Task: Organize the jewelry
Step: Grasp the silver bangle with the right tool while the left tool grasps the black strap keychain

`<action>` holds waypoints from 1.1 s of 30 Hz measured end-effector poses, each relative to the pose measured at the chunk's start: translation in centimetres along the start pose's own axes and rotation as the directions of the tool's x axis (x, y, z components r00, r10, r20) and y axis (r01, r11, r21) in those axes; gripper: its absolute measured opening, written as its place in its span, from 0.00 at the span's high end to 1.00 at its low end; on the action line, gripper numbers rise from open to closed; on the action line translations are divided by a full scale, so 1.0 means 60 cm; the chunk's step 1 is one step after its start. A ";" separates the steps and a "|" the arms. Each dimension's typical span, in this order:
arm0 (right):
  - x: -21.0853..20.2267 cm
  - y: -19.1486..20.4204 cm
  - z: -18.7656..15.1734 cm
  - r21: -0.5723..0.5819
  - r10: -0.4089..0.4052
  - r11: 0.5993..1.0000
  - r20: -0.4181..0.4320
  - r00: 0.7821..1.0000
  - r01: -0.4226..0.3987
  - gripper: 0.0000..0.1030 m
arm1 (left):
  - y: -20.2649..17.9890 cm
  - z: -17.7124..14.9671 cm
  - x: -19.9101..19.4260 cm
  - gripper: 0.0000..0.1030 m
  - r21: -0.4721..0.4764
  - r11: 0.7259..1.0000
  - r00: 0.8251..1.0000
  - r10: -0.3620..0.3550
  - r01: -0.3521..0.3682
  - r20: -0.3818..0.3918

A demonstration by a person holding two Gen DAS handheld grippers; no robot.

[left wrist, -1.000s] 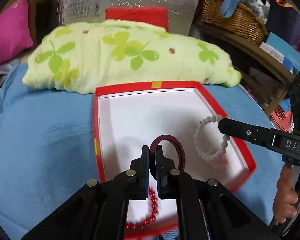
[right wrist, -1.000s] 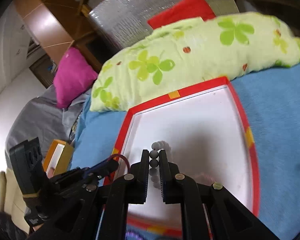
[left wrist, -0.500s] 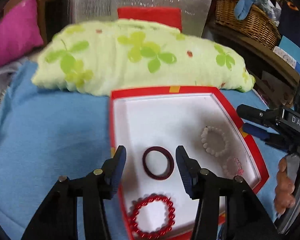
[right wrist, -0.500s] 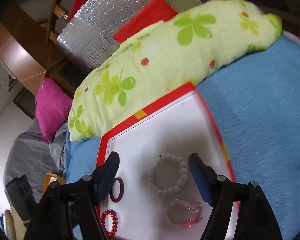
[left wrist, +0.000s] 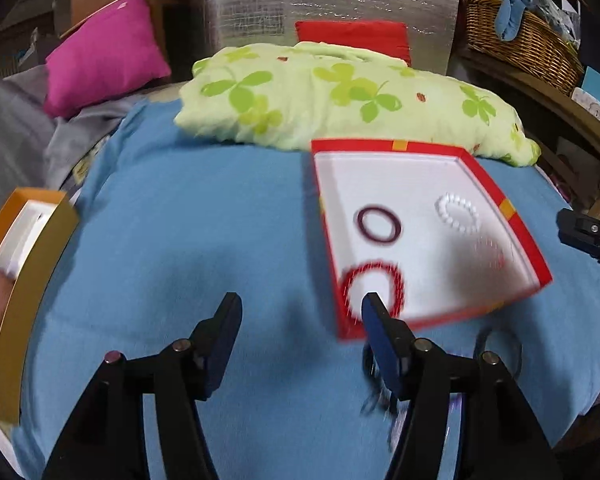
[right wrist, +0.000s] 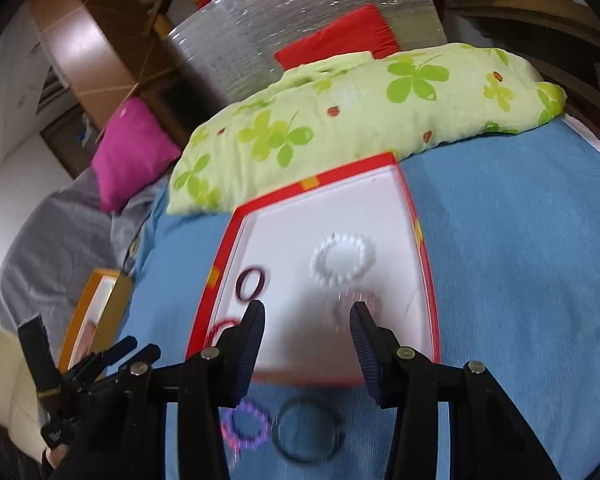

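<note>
A red-rimmed white box (left wrist: 392, 145) (right wrist: 316, 182) lies on the blue bedcover. In it lie a dark maroon ring bracelet (left wrist: 379, 224) (right wrist: 251, 283), a white bead bracelet (left wrist: 457, 213) (right wrist: 343, 259), a red bead bracelet (left wrist: 373, 286) (right wrist: 220, 328) and a pale pink bead bracelet (left wrist: 490, 252) (right wrist: 356, 306). On the cover in front of the box lie a purple bead bracelet (right wrist: 246, 424) and a dark ring bracelet (right wrist: 308, 429) (left wrist: 498, 346). My left gripper (left wrist: 300, 320) is open and empty, near the box's front left corner. My right gripper (right wrist: 307, 318) is open and empty above the box's front edge.
A green clover-print pillow (left wrist: 340, 92) lies behind the box. A pink cushion (left wrist: 104, 54) sits at the back left. An orange-rimmed box (left wrist: 24, 264) stands at the cover's left edge. A wicker basket (left wrist: 520, 40) is at the back right. The blue cover (left wrist: 180, 232) spreads left of the box.
Both grippers opened and let go of the maroon and white bracelets, which now lie in the box. Both grippers have pulled back toward the front; the left one shifted left.
</note>
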State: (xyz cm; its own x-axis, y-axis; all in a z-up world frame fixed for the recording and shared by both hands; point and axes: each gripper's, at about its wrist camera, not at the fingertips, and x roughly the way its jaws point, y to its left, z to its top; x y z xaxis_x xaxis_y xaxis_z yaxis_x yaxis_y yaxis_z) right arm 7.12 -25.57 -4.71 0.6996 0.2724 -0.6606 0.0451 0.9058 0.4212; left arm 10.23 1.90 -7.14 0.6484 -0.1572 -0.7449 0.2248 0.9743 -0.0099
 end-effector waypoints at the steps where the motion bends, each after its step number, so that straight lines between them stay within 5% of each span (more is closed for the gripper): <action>1: -0.008 0.001 -0.012 -0.010 0.001 1.000 -0.009 1.000 -0.001 0.54 | 0.002 -0.015 -0.006 0.39 -0.002 1.000 1.000 0.002 -0.002 -0.008; 9: -0.036 -0.023 -0.094 0.010 0.009 1.000 -0.125 0.992 -0.008 0.53 | -0.020 -0.099 -0.029 0.39 0.045 0.998 0.996 -0.033 0.037 -0.077; 24: 0.058 -0.008 -0.113 -0.084 -0.141 0.989 -0.264 0.954 0.123 0.48 | -0.031 -0.079 0.026 0.39 -0.033 0.983 0.969 -0.184 0.181 -0.167; 30: 0.084 0.009 -0.127 -0.229 -0.271 0.949 -0.249 0.930 0.215 0.91 | -0.044 -0.074 0.047 0.39 -0.020 0.983 0.966 -0.184 0.183 -0.182; 33: 0.077 0.002 -0.124 -0.211 -0.257 0.955 -0.244 0.935 0.207 0.96 | -0.048 -0.070 0.059 0.43 -0.044 0.974 0.955 -0.228 0.223 -0.189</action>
State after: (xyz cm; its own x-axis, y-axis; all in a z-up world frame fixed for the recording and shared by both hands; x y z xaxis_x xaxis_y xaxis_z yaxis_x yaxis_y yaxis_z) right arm 5.04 -21.79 -12.30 0.4685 0.1013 -0.8777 0.0379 0.9902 0.1345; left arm 8.83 -0.76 -12.54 0.4308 -0.3414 -0.8354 0.3317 0.9208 -0.2053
